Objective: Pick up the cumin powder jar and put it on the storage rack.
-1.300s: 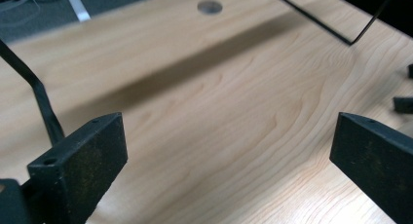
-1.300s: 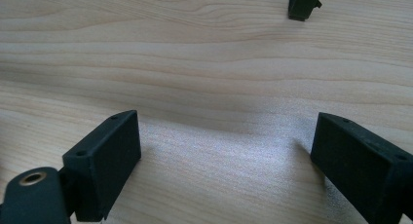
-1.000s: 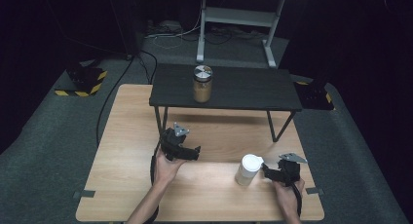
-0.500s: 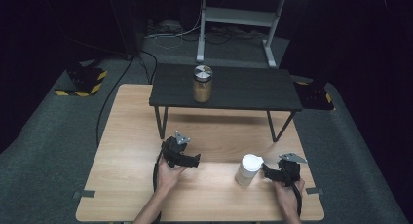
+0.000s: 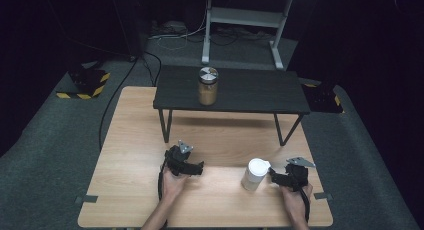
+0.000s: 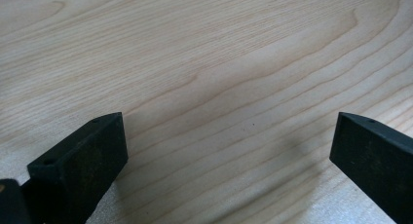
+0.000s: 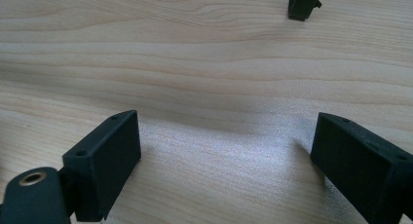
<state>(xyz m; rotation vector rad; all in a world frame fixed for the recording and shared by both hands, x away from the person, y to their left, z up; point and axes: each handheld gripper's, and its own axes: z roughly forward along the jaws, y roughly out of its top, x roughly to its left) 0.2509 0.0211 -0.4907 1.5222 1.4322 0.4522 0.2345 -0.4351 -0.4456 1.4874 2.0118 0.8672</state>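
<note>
My left gripper (image 5: 198,168) is held low over the wooden table (image 5: 130,155), left of centre, jaws pointing right. In the left gripper view it (image 6: 229,121) stands open over bare wood, with nothing between the jaws. My right gripper (image 5: 274,176) rests near the front right, right beside a white lidded cup (image 5: 255,173). In the right gripper view it (image 7: 228,119) is open too, with wood grain alone between the jaws. A glass jar (image 5: 207,86) with tan contents and a metal lid stands on a low black bench (image 5: 260,92).
The black bench spans the far half of the table on thin legs (image 5: 164,125), with room beneath it. A black part (image 7: 303,2) pokes in at the top of the right gripper view. Grey carpet, cables and a white frame (image 5: 242,20) lie beyond.
My left hand has sunk toward the table top and come a little nearer the person. The right hand and the white cup have kept still.
</note>
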